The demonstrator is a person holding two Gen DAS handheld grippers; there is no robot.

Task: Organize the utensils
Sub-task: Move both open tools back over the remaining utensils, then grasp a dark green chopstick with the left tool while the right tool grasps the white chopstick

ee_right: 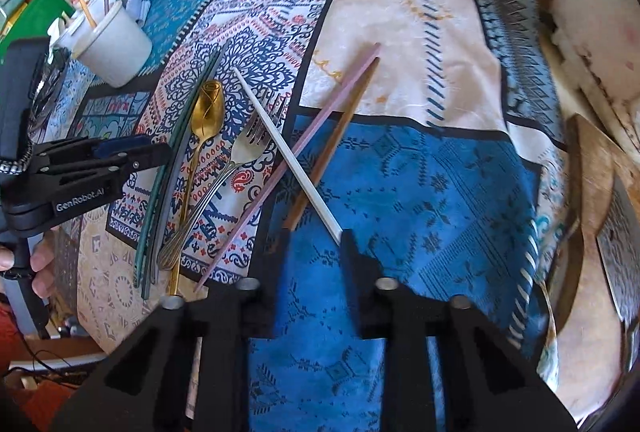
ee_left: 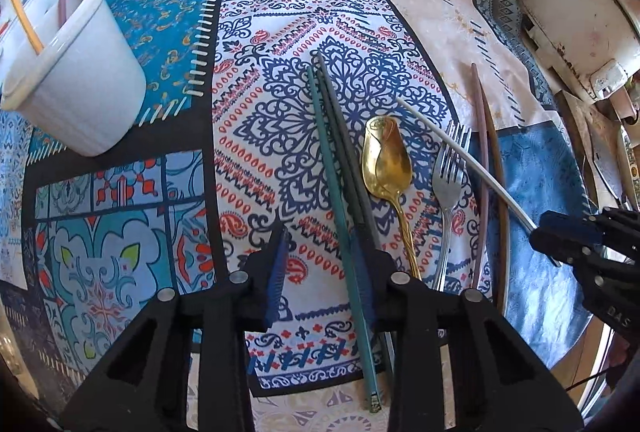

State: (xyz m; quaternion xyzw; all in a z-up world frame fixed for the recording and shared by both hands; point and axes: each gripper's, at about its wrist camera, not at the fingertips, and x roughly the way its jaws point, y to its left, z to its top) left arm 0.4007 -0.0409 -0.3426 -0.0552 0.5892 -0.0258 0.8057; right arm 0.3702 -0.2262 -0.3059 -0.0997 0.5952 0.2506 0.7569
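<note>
The utensils are found loose on the patterned tablecloth, well apart from the white cup, which already holds two sticks and is judged to be the intended holder. The left gripper is lowered over the teal chopstick and the grey chopstick beside it; its jaws straddle both, partly spread, no pinch confirmed. The right gripper appears narrowed on the near end of the white chopstick, which crosses the fork and the pink chopstick. The gold spoon lies untouched between.
</note>
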